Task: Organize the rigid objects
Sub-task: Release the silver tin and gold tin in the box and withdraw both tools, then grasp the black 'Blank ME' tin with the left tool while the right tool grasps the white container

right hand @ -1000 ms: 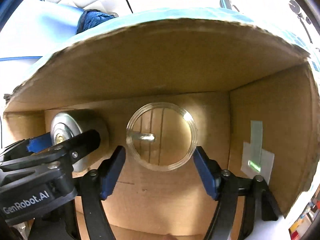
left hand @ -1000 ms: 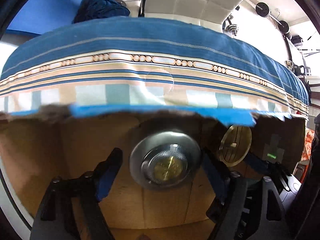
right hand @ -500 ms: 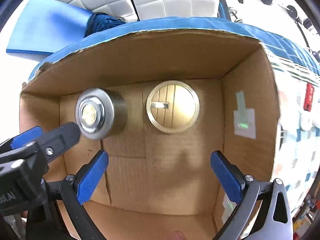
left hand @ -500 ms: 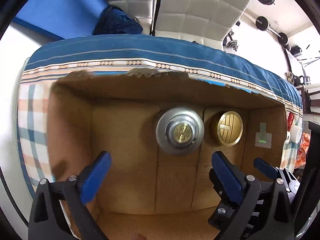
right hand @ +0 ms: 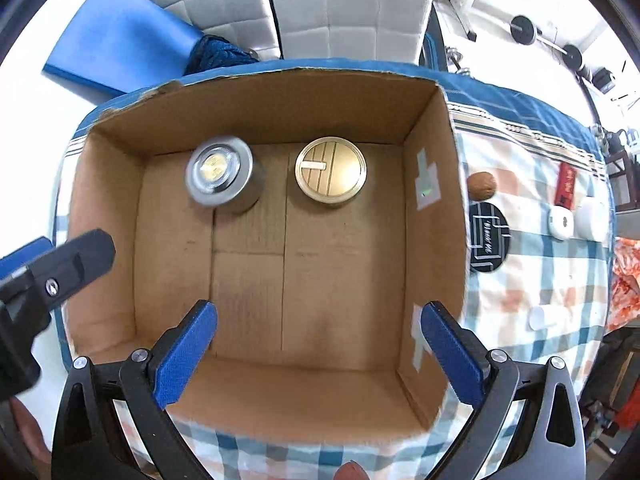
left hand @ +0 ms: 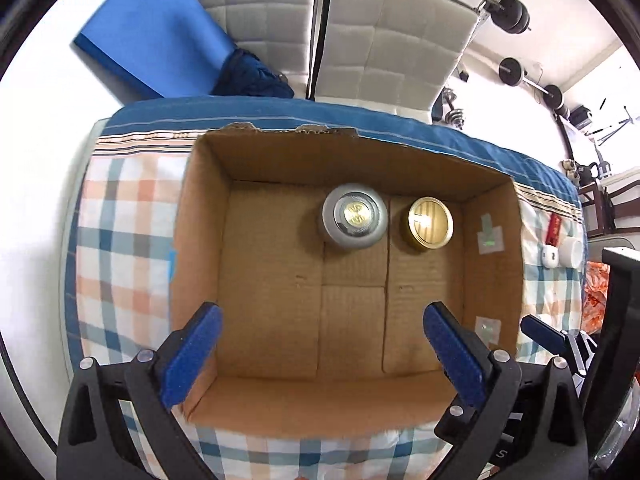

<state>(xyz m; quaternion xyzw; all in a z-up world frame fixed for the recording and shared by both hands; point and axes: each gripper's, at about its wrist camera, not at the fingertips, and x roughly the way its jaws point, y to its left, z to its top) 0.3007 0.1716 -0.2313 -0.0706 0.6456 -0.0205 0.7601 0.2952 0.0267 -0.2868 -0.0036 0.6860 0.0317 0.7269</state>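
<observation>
An open cardboard box [left hand: 200,248] [right hand: 436,148] stands on a checked tablecloth. On its floor, near the far wall, a silver metal cylinder [left hand: 355,220] [right hand: 222,182] stands beside a clear round jar [left hand: 430,223] [right hand: 331,174] with a gold-looking top. My left gripper [left hand: 320,356] hangs above the box's near half, open and empty. My right gripper [right hand: 318,354] is likewise above the near side, jaws wide, holding nothing. In the right wrist view the left gripper's black finger [right hand: 76,256] enters from the left.
Right of the box on the cloth lie a brown nut-like object [right hand: 482,185], a black round disc [right hand: 489,237], a red packet [right hand: 566,183], white round containers [right hand: 576,219] and a small white piece [right hand: 550,317]. White padded chairs [left hand: 360,40] and a blue mat [left hand: 152,28] stand behind the table.
Both grippers have released the cylinder and the jar, opened wide, and risen out of the box. The whole box now shows from above.
</observation>
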